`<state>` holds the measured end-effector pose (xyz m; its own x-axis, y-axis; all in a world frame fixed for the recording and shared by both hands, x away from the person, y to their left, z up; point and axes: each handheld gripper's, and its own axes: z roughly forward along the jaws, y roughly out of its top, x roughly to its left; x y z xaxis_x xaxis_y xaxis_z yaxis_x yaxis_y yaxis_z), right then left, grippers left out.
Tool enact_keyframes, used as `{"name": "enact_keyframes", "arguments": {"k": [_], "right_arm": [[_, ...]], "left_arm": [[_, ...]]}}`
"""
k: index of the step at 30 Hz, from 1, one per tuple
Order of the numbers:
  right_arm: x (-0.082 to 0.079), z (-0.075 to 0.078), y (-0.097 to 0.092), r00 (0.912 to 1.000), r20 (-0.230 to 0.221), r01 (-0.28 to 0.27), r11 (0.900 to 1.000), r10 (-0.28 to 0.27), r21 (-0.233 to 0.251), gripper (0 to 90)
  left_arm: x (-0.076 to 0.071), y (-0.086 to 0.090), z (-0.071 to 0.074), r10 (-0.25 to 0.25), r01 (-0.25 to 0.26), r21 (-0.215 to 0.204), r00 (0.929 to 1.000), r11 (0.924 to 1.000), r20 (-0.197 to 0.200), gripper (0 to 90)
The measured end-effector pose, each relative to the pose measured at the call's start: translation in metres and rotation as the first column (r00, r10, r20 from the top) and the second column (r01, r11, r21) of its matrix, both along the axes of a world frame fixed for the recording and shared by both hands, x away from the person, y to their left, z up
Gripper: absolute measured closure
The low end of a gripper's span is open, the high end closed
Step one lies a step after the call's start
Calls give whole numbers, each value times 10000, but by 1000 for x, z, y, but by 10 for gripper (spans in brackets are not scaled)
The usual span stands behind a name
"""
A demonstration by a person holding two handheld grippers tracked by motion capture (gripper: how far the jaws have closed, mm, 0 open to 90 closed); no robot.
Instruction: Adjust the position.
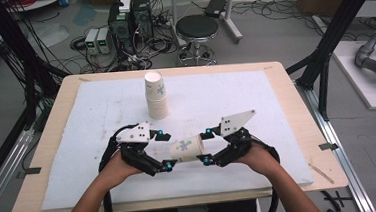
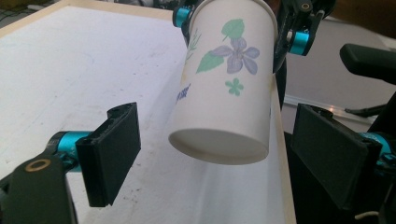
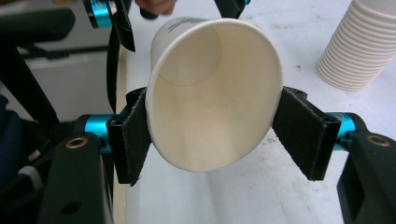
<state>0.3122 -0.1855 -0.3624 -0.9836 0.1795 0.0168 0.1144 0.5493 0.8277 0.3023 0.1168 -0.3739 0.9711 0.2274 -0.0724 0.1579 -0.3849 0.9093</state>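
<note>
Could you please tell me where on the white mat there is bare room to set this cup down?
Bare mat lies left of the cup stack, and right of it toward the far corner. The near middle is crowded: left gripper, right gripper and held cup.

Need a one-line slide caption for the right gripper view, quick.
Right tool grips a paper cup by its rim, mouth toward the camera, with a stack of cups on the white mat behind.

**Cup between two grippers, stack behind**

On the counter [image 1: 274, 80] the paper cup [image 1: 187, 149] lies sideways, off the surface — left gripper [image 1: 165, 151] at its base, right gripper [image 1: 207, 145] at its rim. The cup stack [image 1: 155, 95] stands behind, farther from the person.
</note>
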Motion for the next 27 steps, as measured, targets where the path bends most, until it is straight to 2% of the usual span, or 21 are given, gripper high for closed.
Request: {"name": "enact_keyframes", "arguments": {"k": [2, 5, 14, 24, 27], "right_arm": [[1, 4, 4, 9999, 108, -110, 9994, 113, -319, 313], [1, 8, 9, 9995, 195, -223, 9965, 240, -807, 313], [2, 15, 20, 9978, 481, -388, 9880, 465, -1492, 313], [2, 21, 31, 9952, 731, -459, 9684, 657, -2451, 313], [2, 23, 35, 9941, 769, -526, 9609, 762, -2718, 314]], "left_arm": [[1, -1, 2, -18, 16, 252, 10000, 9997, 96, 159], [1, -2, 4, -85, 80, 392, 9999, 9992, 135, 160], [3, -9, 5, -229, 211, 988, 9996, 9949, 172, 165], [3, -16, 2, -366, 351, 1429, 9993, 9891, 78, 169], [3, -18, 2, -456, 435, 1648, 9989, 9854, 88, 173]]}}
